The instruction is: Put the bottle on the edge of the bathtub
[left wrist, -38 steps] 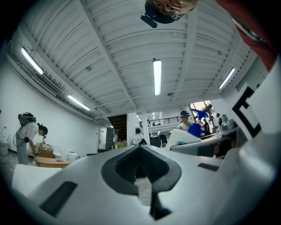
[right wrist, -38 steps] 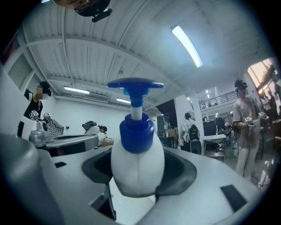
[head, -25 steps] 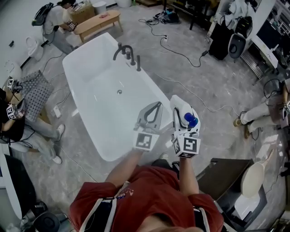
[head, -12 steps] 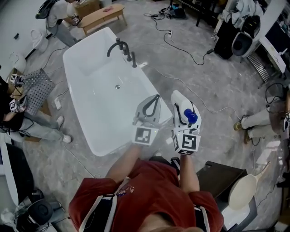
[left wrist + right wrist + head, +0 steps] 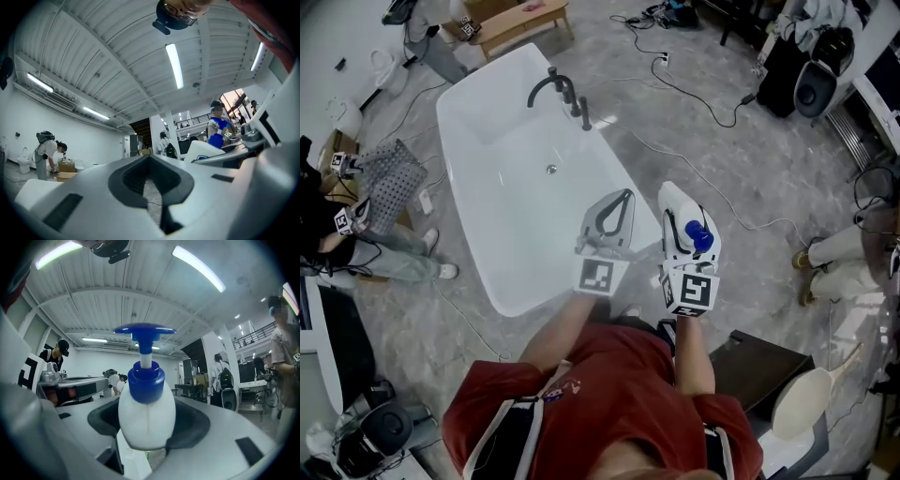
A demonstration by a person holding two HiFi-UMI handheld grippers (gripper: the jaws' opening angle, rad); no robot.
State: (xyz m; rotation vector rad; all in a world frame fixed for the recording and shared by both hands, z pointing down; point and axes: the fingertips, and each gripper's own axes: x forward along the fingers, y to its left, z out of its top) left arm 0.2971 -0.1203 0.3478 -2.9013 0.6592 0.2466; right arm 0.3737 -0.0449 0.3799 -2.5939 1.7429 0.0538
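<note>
A white bottle [image 5: 676, 204] with a blue pump top [image 5: 697, 238] stands upright in my right gripper [image 5: 682, 225], which is shut on its body. In the right gripper view the bottle [image 5: 146, 420] fills the space between the jaws. It hangs in the air just right of the near right rim of the white bathtub [image 5: 615, 171]. My left gripper [image 5: 623, 199] hovers over the tub's near end, shut with nothing in it. In the left gripper view its tips [image 5: 151, 157] meet, and the bottle [image 5: 216, 139] shows to the right.
A dark faucet [image 5: 559, 90] stands on the tub's far right rim. Cables [image 5: 694, 89] trail over the grey floor. People [image 5: 356, 234] crouch at the left beside a perforated panel [image 5: 389, 183]. A wooden bench [image 5: 525, 19] lies beyond the tub; a dark box [image 5: 755, 361] sits near right.
Both grippers have drifted a little along the tub's near right side as the person moved. The bottle stays gripped in the right gripper and the left jaws stay together.
</note>
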